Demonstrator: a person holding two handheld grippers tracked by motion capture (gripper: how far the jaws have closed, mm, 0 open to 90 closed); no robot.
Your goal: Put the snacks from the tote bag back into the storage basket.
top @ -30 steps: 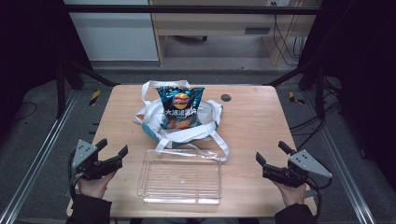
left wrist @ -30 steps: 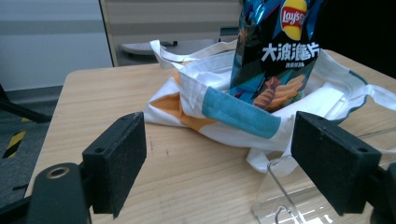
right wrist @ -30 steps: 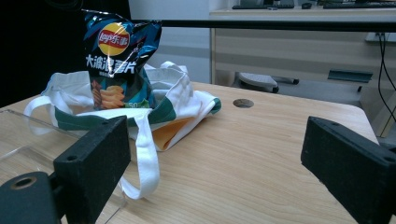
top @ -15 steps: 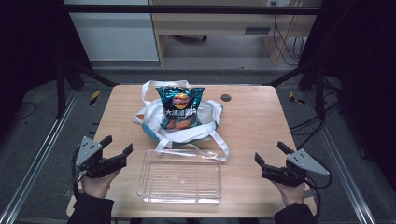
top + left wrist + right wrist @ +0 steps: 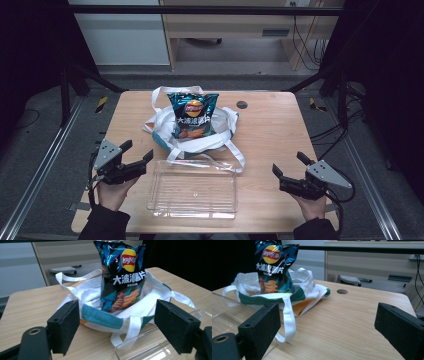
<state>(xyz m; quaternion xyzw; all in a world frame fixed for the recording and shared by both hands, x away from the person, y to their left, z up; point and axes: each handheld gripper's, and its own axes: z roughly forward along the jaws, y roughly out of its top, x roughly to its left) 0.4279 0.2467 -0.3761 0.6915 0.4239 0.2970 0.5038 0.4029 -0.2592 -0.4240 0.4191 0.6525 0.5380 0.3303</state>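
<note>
Item 1: wooden table (image 5: 270,135), centre of the high view, w/ small round hole (image 5: 242,104) in upper-right part of top.

Item 2: white tote bag (image 5: 224,131) w/ teal trim, upper centre of table, lying slumped; straps spread out to upper left and lower right of it. One strap end touches far rim of item 4. In left gripper view the bag sits mid-frame; in right gripper view, upper left.

Item 3: chip bag (image 5: 192,115), dark blue/teal, yellow-red logo, standing in the tote's mouth, leaning slightly. Upper centre in left gripper view (image 5: 122,275); upper left in right gripper view (image 5: 274,267).

Item 4: clear plastic tray (image 5: 160,200), lower centre of high view, just near side of tote, empty. A corner shows lower right in left gripper view, lower left edge in right gripper view.

Item 5: left gripper (image 5: 139,160), lower left of high view, held in a hand (image 5: 112,192) at table's left edge, jaws apart, nothing between them, pointing twd tray/tote.

Item 6: right gripper (image 5: 289,166), lower right of high view, held in a hand (image 5: 312,207) over table's near-right part, jaws apart, nothing held, well apart from tray.
</note>
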